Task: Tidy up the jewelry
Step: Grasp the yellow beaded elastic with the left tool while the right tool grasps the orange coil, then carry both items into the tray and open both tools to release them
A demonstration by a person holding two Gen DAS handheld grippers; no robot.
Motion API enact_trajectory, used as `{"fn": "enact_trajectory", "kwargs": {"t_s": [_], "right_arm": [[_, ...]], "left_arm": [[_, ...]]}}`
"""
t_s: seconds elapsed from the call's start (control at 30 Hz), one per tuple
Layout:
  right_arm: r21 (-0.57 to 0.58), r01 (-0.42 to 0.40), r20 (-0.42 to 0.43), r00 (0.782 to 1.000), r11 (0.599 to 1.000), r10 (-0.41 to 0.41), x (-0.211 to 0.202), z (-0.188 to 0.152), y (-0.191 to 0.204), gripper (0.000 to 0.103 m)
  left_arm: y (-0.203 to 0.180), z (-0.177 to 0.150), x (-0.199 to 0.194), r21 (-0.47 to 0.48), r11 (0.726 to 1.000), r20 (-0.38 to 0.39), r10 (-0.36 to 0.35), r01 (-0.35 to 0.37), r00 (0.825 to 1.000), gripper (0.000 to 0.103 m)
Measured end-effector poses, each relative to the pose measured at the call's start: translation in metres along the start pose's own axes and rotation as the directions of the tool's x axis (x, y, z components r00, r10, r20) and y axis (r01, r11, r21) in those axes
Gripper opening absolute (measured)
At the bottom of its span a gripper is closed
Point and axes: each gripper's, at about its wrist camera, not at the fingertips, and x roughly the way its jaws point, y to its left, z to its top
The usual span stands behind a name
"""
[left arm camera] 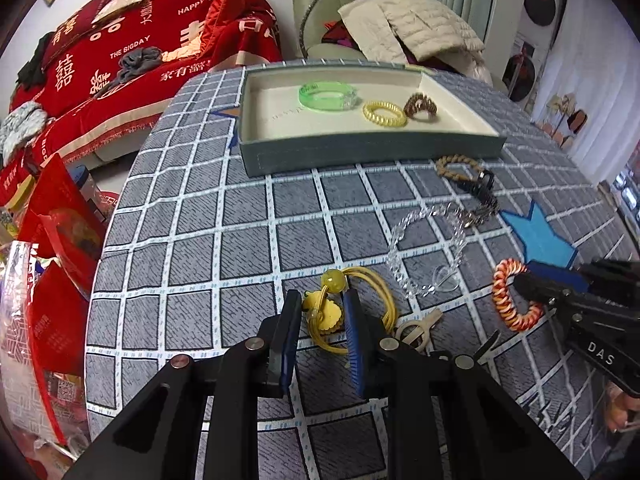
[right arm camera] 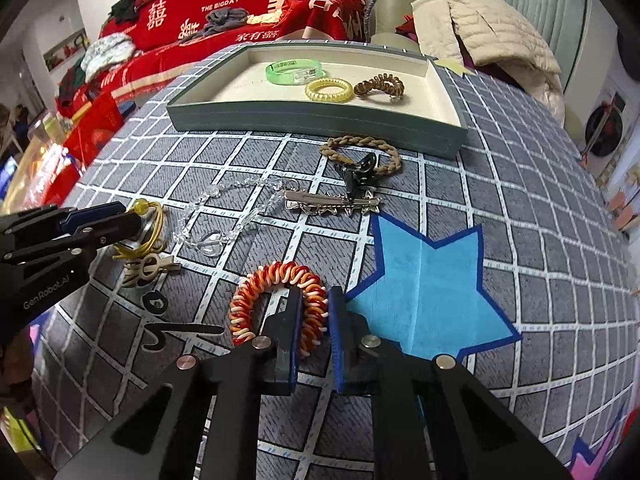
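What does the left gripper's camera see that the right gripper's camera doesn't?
Only the left view shows the yellow scalloped charm between the left gripper pads, and red packets off the table's edge.

Only the right view shows the silver hair clip in full and the whole blue star patch.

Both show the tray, its green bangle, and the red-and-white coil band pinched by the right gripper.
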Motion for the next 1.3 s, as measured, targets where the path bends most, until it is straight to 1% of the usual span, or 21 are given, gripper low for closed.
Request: {"fn": "enact_trajectory", "kwargs": {"t_s": [0.33, 0.5, 0.53, 0.57, 0.7, 0.93, 1.13, 1.3], "right_arm": [[0.101, -0.046, 0.037, 0.998, 0.994, 0.043, -0.017, 0.008, -0.027, 0.014], [0.119, -0.065, 0.07, 0.996, 0.991, 0.057, -0.029, 0.022, -0.036, 0.014], [0.122, -0.069, 0.078, 0.995, 0.99, 0.06, -0.031, 0.027, -0.037, 0.014], [0.125, -0.073, 0.087, 0.994, 0.989, 0.063, -0.034, 0.031, -0.039, 0.014], [0.138, -0.09, 0.118, 0.99, 0.986, 0.074, -0.043, 0.052, -0.048, 0.014], [0.131, -0.081, 0.159, 0.986, 0.988, 0.059, -0.048, 0.088, -0.059, 0.014], [0.145, -0.099, 0.172, 0.982, 0.985, 0.073, -0.04, 0.117, -0.069, 0.014], [0.134, -0.086, 0.154, 0.986, 0.987, 0.065, -0.023, 0.143, -0.073, 0.014]], "left_arm": [[0.008, 0.015, -0.019, -0.036, 0.999, 0.048, -0.029, 0.031, 0.998, 0.043], [0.007, 0.03, -0.031, -0.043, 0.998, 0.087, -0.045, 0.049, 0.995, 0.043], [0.007, 0.033, -0.033, -0.043, 0.998, 0.093, -0.048, 0.052, 0.994, 0.039], [0.006, 0.037, -0.035, -0.042, 0.998, 0.102, -0.051, 0.056, 0.993, 0.04], [0.005, 0.059, -0.037, -0.035, 0.997, 0.133, -0.058, 0.064, 0.989, 0.04], [0.005, 0.094, -0.031, -0.033, 0.997, 0.165, -0.06, 0.066, 0.985, 0.04], [0.005, 0.127, -0.02, -0.034, 0.997, 0.169, -0.062, 0.069, 0.984, 0.04], [0.003, 0.158, -0.005, -0.021, 0.998, 0.162, -0.051, 0.055, 0.985, 0.04]]}}
